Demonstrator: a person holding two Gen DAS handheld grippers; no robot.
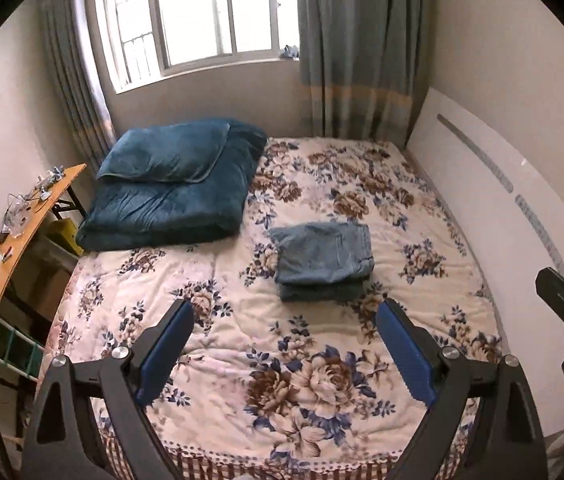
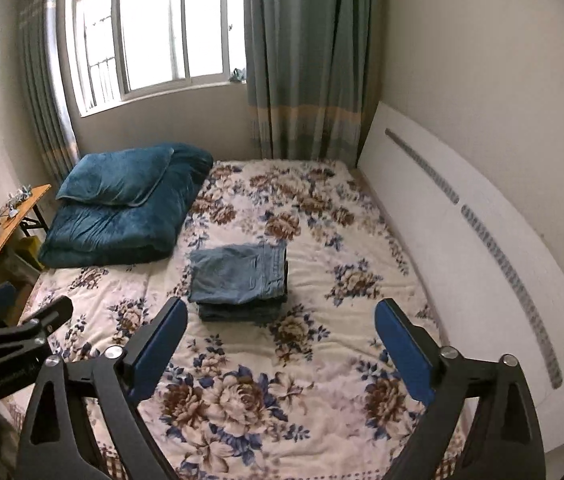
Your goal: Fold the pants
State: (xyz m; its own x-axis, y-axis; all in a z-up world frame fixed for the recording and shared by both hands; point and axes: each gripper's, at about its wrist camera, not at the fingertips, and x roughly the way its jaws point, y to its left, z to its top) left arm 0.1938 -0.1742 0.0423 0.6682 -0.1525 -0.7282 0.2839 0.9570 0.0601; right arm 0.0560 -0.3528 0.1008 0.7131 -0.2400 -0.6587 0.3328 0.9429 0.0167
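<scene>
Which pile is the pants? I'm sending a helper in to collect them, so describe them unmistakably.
Start at the bed under the window, covered by a floral blanket. Near its middle, right of the dark teal quilt and pillow, sits the pile of folded pants. It is faded blue denim, small and squared, unlike the plush teal bedding.

Bed [image 1: 242,360] with floral cover: folded pants [image 1: 323,260] mid-bed, blue quilt [image 1: 174,208] far-left corner.
</scene>
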